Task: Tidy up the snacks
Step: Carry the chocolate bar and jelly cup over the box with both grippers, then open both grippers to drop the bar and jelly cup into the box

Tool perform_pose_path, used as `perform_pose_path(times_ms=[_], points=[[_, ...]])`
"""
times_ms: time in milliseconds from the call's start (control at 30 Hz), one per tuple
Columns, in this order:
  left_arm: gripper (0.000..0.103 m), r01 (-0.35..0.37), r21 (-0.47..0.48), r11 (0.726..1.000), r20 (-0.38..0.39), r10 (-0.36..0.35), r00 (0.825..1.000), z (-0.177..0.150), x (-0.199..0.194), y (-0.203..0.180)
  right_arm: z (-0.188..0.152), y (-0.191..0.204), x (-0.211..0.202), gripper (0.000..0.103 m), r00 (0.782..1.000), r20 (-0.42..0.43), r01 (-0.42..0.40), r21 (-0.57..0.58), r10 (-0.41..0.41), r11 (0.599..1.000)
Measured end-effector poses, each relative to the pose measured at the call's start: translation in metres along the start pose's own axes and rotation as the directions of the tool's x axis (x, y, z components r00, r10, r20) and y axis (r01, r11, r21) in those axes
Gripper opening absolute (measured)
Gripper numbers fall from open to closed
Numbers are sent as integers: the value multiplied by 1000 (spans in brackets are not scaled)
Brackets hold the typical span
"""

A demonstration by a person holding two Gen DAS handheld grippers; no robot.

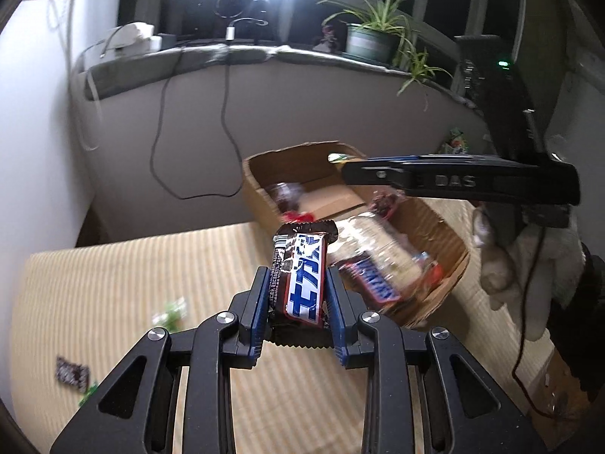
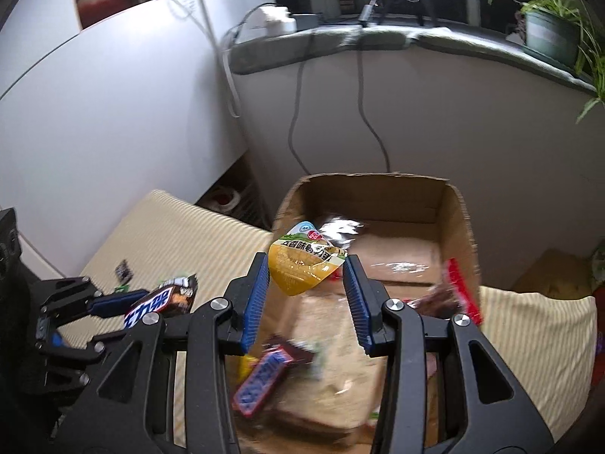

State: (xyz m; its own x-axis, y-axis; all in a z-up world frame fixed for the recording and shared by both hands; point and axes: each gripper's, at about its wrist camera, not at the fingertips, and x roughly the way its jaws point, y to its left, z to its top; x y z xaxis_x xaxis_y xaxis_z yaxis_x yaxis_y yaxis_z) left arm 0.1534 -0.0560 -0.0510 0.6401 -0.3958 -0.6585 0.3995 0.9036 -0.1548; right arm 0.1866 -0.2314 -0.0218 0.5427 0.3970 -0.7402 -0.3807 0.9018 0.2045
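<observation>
Striped cream cloth is covering the surface (image 1: 113,283) in the left wrist view, where the left gripper (image 1: 297,295) is pinching a brown chocolate bar with a blue-and-white label (image 1: 302,276) in its jaws, near the open cardboard box (image 1: 446,234).

From the right wrist view, the right gripper (image 2: 308,295) is hovering over that box, jaws spread, with a yellow plastic snack pouch (image 2: 302,261) between them; whether it is touching them is unclear.

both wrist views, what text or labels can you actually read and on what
"DAS": on the right gripper body.
"士力架": on the Snickers bar held in the left gripper.
"五香味鹌鹑蛋": on the yellow packet between the right gripper's fingers.
"SNICKERS": on the bar in the cardboard box, blurred, barely legible.
Small loose wrappers on the mat: unreadable.
</observation>
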Motion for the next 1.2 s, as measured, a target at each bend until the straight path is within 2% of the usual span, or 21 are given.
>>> perform_pose_path(times_ms=[367, 833, 900, 967, 1200], points=[[27, 48, 51, 998, -12, -47, 999, 17, 25, -37, 4, -37, 6, 42, 999, -21, 30, 31, -29, 999], [29, 37, 75, 996, -28, -35, 999, 22, 40, -56, 0, -47, 9, 44, 999, -27, 22, 33, -21, 999], [29, 36, 72, 997, -23, -35, 999, 22, 38, -56, 0, -47, 9, 53, 999, -25, 23, 32, -23, 999], [34, 35, 70, 997, -19, -34, 999, 24, 38, -56, 0, -46, 7, 67, 999, -15, 31, 29, -30, 999], [53, 24, 90, 996, -8, -23, 1000, 23, 34, -61, 2, -42, 2, 88, 999, 6, 46, 16, -46, 999]])
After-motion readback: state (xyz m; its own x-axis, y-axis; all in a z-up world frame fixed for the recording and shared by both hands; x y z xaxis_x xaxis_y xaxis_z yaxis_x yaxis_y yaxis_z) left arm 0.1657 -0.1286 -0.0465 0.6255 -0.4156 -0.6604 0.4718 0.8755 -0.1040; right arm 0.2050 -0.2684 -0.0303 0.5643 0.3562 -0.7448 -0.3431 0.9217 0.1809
